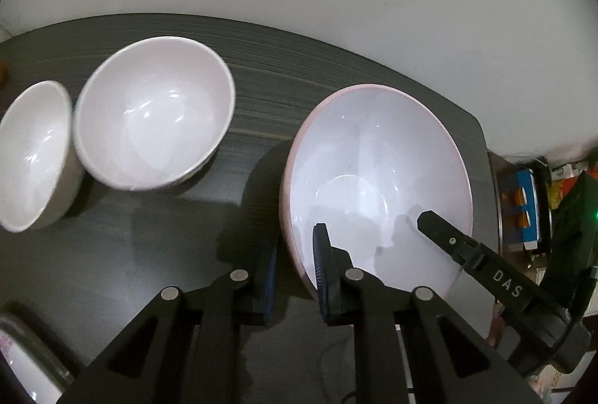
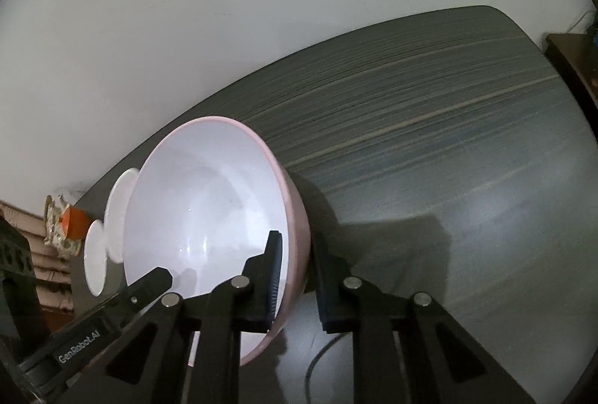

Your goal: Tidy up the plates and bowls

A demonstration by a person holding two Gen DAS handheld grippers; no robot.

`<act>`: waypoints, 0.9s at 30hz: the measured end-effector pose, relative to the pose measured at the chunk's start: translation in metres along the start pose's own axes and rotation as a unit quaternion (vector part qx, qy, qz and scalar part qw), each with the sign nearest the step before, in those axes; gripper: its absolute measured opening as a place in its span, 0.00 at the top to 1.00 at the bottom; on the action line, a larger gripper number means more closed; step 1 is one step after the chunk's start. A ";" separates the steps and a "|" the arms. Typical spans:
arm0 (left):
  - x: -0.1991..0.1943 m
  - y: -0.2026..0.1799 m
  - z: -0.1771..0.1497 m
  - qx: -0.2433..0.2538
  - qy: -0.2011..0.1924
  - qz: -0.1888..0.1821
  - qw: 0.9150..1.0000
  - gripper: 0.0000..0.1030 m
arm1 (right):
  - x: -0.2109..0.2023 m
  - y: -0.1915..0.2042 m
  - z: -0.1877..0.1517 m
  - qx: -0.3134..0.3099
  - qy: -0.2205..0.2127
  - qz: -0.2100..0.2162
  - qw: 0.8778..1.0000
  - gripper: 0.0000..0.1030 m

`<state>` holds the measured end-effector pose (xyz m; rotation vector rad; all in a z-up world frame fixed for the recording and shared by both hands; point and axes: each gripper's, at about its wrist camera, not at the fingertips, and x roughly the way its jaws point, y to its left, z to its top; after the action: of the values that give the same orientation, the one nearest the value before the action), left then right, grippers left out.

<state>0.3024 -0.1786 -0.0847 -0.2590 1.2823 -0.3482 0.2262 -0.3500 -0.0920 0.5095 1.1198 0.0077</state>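
Pink bowl (image 1: 377, 179) sat upright, mouth up, on the table's (image 2: 448, 142) right part. My left gripper (image 1: 295, 269) and right gripper (image 2: 295, 277) each clamped its near rim, on opposite sides.

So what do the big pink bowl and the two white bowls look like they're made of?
The pink bowl: glossy white inside, matte pink outside, thin rim; looks like melamine or glazed ceramic, can't say which. The white bowls: sharp highlights and thicker walls suggest glazed ceramic.
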 end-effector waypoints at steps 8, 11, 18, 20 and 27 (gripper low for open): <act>-0.065 0.013 -0.053 0.019 -0.001 0.023 1.000 0.85 | -0.051 0.029 -0.054 -0.018 0.008 0.010 1.000 0.84; -0.085 0.020 -0.075 0.019 0.000 0.028 0.999 0.85 | -0.064 0.038 -0.071 -0.016 0.020 0.020 0.999 0.84; -0.119 0.041 -0.120 0.017 0.000 0.042 0.999 0.85 | -0.075 0.043 -0.120 -0.012 0.047 0.036 0.998 0.84; -0.123 0.051 -0.130 0.015 0.003 0.046 0.999 0.85 | -0.075 0.043 -0.133 -0.014 0.055 0.034 0.998 0.84; -0.117 0.078 -0.164 0.000 0.018 0.050 0.999 0.85 | -0.063 0.041 -0.169 -0.015 0.082 0.027 0.996 0.83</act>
<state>0.1242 -0.0598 -0.0540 -0.1898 1.3257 -0.2687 0.0623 -0.2647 -0.0781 0.5190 1.2636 0.1147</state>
